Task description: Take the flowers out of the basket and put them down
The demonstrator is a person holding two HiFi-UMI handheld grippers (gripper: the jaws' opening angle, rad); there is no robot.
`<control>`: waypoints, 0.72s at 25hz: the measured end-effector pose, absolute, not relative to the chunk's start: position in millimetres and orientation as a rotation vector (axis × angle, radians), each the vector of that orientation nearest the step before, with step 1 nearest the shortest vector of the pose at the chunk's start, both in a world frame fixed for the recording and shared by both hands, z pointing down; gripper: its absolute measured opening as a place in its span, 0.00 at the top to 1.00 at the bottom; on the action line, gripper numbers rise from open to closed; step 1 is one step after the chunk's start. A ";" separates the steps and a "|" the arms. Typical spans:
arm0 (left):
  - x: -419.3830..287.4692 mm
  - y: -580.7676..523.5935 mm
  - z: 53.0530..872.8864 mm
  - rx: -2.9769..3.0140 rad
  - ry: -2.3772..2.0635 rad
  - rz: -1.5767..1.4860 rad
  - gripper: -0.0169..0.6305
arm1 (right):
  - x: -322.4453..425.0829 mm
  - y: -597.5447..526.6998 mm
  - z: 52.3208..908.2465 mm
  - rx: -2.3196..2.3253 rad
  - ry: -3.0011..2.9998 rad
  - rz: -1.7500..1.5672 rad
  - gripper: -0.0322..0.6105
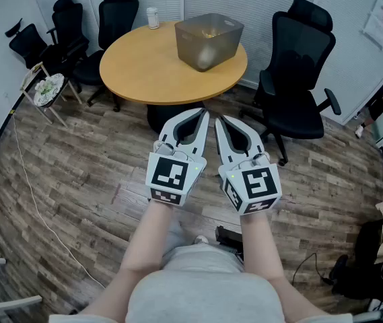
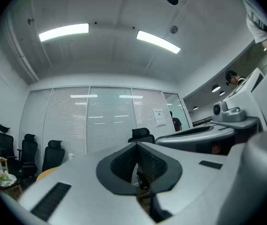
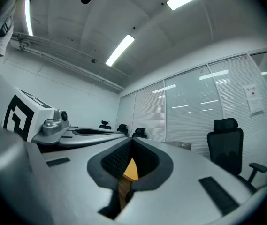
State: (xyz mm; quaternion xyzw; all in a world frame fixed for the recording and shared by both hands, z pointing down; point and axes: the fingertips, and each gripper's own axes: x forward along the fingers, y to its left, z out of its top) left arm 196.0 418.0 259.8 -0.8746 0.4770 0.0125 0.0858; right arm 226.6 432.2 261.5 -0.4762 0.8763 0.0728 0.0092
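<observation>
A translucent grey basket (image 1: 208, 40) stands on the far right part of a round wooden table (image 1: 137, 69). Something pale yellowish shows dimly through its wall; I cannot tell what it is. My left gripper (image 1: 203, 113) and right gripper (image 1: 219, 119) are held side by side at waist height, short of the table's near edge, both pointing toward it. Each one's jaws are pressed together with nothing between them. The left gripper (image 2: 136, 145) shows its tips meeting in its own view, and so does the right gripper (image 3: 132, 139). A white-green bunch (image 1: 48, 88) lies on a small stand at the left.
Black office chairs stand at the table's right (image 1: 299, 79) and behind its left (image 1: 83, 32). A small white cup (image 1: 153, 17) sits at the table's far edge. A thin cable (image 1: 33, 194) runs across the wooden floor at left. Bags lie at the lower right (image 1: 369, 261).
</observation>
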 end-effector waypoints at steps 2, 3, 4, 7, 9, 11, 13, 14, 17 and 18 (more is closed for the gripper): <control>193.0 411.1 259.7 -2.605 1.420 0.040 0.97 | 224.3 426.3 261.4 -1.490 2.733 0.235 0.91; 191.7 407.3 259.8 -2.604 1.418 0.041 0.97 | 223.0 423.1 261.5 -1.493 2.731 0.239 0.91; 190.6 403.6 259.8 -2.604 1.413 0.041 0.97 | 221.8 419.7 261.7 -1.496 2.728 0.240 0.91; 185.6 393.7 258.0 -2.612 1.388 0.053 0.97 | 216.1 408.2 261.5 -1.514 2.714 0.242 0.91; 176.6 381.8 256.1 -2.611 1.391 0.065 0.97 | 208.2 398.0 259.8 -1.522 2.714 0.258 0.91; 168.3 365.6 255.6 -2.610 1.399 0.066 0.97 | 201.8 385.9 256.9 -1.519 2.706 0.274 0.91; 163.8 350.8 255.1 -2.617 1.390 0.070 0.97 | 198.0 372.6 254.9 -1.512 2.688 0.262 0.91; 161.8 343.9 254.4 -2.622 1.382 0.072 0.97 | 195.7 365.1 254.4 -1.514 2.681 0.253 0.91; 153.5 321.7 252.8 -2.636 1.355 0.069 0.97 | 184.6 341.1 254.2 -1.534 2.680 0.248 0.91; 150.2 314.2 252.4 -2.640 1.349 0.069 0.97 | 180.3 333.5 254.3 -1.537 2.681 0.246 0.91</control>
